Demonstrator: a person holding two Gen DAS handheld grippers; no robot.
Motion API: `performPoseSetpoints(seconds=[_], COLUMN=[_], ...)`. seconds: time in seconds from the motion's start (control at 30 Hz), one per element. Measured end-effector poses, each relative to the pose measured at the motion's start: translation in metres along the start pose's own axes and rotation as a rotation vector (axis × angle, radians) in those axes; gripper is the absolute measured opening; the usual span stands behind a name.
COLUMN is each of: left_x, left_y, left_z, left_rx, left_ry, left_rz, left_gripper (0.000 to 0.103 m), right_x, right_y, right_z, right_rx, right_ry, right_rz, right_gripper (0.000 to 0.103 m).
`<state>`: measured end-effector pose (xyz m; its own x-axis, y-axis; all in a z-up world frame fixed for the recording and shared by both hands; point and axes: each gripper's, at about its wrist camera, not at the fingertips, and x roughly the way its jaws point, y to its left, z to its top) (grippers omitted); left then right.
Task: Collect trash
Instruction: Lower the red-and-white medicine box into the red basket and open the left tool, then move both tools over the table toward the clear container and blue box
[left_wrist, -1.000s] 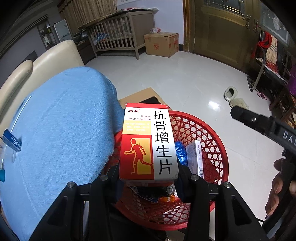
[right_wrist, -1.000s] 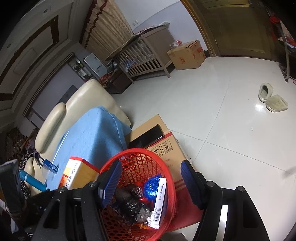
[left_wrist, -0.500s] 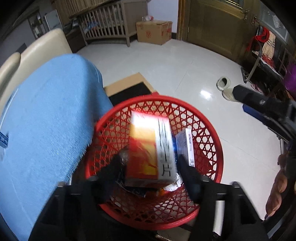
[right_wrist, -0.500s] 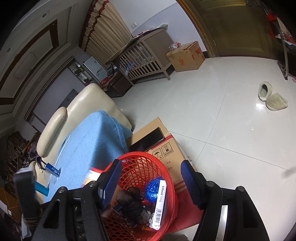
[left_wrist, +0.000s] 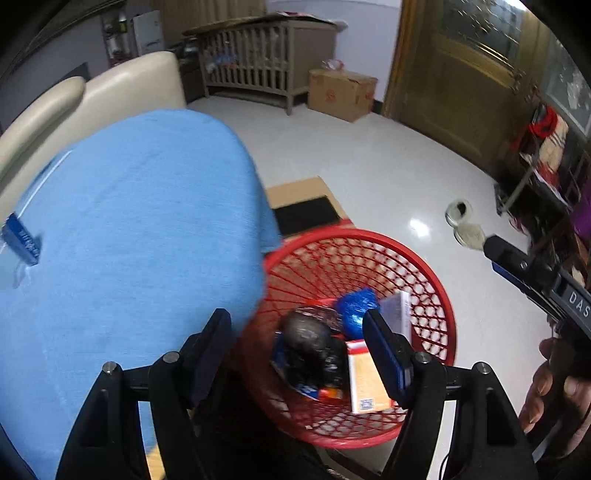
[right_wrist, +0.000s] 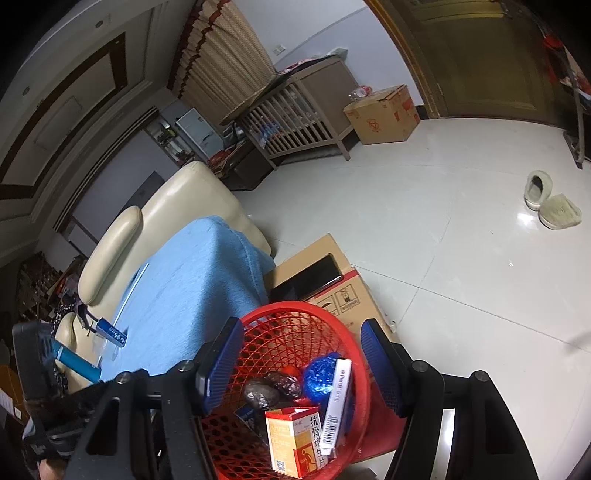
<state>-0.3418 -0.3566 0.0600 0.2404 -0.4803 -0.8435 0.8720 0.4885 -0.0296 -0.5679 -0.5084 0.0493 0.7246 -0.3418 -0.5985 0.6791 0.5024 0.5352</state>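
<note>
Far left in the left wrist view, a blue packet (left_wrist: 23, 240) lies on the blue towel (left_wrist: 129, 236) that covers the cream armchair (left_wrist: 122, 88). The left gripper (left_wrist: 295, 343) hangs over the towel's right edge and the rim of the red mesh basket (left_wrist: 436, 291); its jaws are apart and nothing sits between them. The medicine box (left_wrist: 365, 380), orange and white, lies inside the basket below the gripper, its right side hidden behind the right finger (left_wrist: 388, 354). Beside it in the basket lie a crumpled black bag (left_wrist: 306, 343), a blue foil wrapper (left_wrist: 356, 306) and a slim white carton (left_wrist: 400, 310). At the right edge a hand (left_wrist: 554, 391) grips the other tool.

In the right wrist view, the same towel (right_wrist: 192, 288) and packet (right_wrist: 109, 330) appear on the left. The right gripper (right_wrist: 299, 362) is poised above the basket (right_wrist: 291, 314), jaws apart and empty. The medicine box (right_wrist: 295, 439) stands upright against the near wall, leaning on the white carton (right_wrist: 338, 402), below and between the fingers without touching them. A flat cardboard box (right_wrist: 332, 284) lies on the floor behind the basket. Further right, a pair of slippers (right_wrist: 550, 203) rests on the white tiles
</note>
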Motion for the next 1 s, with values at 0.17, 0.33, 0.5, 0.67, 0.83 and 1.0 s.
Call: performPoseSetpoints(seconds=[0.17,0.33,0.5,0.67,0.83,1.0], left_x=[-0.015,-0.024,-0.033,-0.046,-0.054,-0.057], left_y=[0.034,0.073,0.109,0.153,0.197,0.23], left_z=[-0.005,-0.014,-0.029,-0.049,-0.072,-0.09], left_rx=[-0.07,-0.166,-0.248,-0.338,-0.437,-0.499], left_ry=[-0.037,-0.055,-0.075,-0.098,-0.1,-0.101], left_rz=[0.03,0.06,0.106,0.163,0.241,0.281], left_gripper=[0.074,0.075,0.075,0.075,0.075,0.075], right_x=[0.005,0.016,0.027,0.042,0.063,0.084], right_y=[0.02,0.051,0.085,0.126,0.171,0.216], right_z=[-0.002,-0.011,-0.023,-0.036,-0.056,-0.075], right_rx=[-0.038,-0.102,-0.169,-0.261,-0.351,-0.441], right_ry=[0.018,0.063,0.106,0.162,0.226,0.278], right_rz=[0.018,0.034,0.057,0.087,0.116,0.143], right_gripper=[0.07,0.07,0.07,0.07,0.07,0.07])
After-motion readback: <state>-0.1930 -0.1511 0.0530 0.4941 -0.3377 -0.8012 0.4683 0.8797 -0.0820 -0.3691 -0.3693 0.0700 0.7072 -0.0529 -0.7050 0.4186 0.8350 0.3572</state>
